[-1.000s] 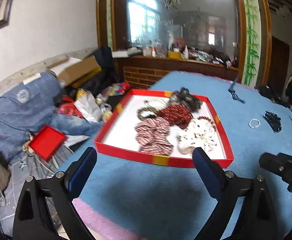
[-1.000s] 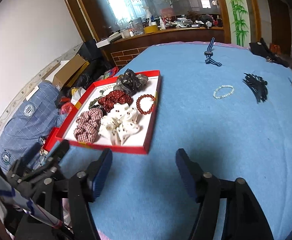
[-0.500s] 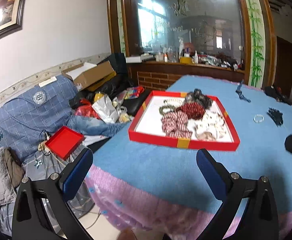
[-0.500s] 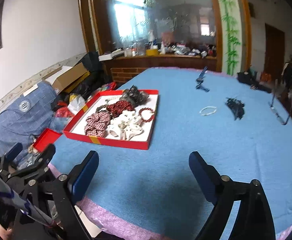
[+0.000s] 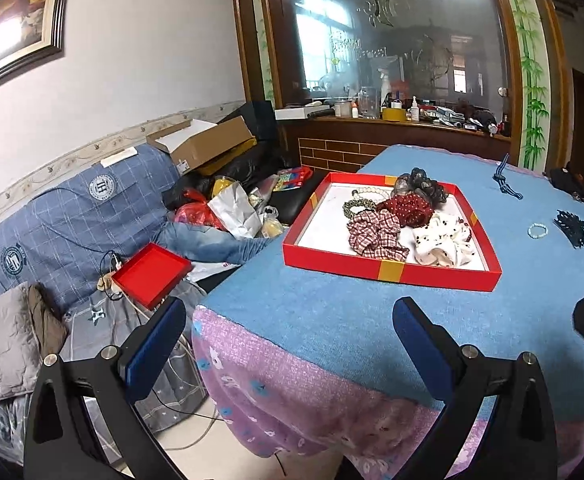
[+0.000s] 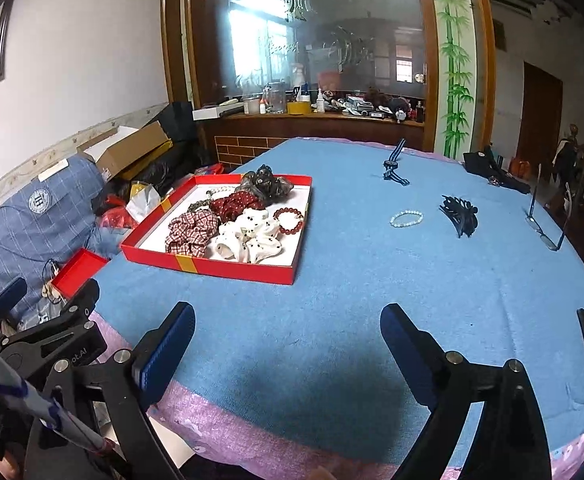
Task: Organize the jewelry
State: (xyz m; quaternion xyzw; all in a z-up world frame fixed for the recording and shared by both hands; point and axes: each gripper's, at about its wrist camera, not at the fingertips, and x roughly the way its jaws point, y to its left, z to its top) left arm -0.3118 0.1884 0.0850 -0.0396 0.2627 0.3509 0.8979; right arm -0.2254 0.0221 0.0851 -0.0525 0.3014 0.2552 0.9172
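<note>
With both claws held off the near edge of the table (image 6: 332,300), I see the left gripper (image 5: 288,344) spread wide and holding nothing, and the right gripper (image 6: 288,348) likewise wide apart and holding nothing. The red tray (image 6: 228,268) sits on the blue cloth toward the table's left side. In it: a plaid scrunchie (image 6: 190,232), a white dotted scrunchie (image 6: 248,240), a dark red scrunchie (image 6: 234,204), a grey-black scrunchie (image 6: 266,186), and a red bead bracelet (image 6: 289,220) by the tray's right wall. Loose on the cloth, well right of the tray: a pale bead bracelet (image 6: 406,218), with a black claw clip (image 6: 460,216) just beside it, a striped blue piece (image 6: 394,166) further back, and glasses (image 6: 546,220) near the right edge.
</note>
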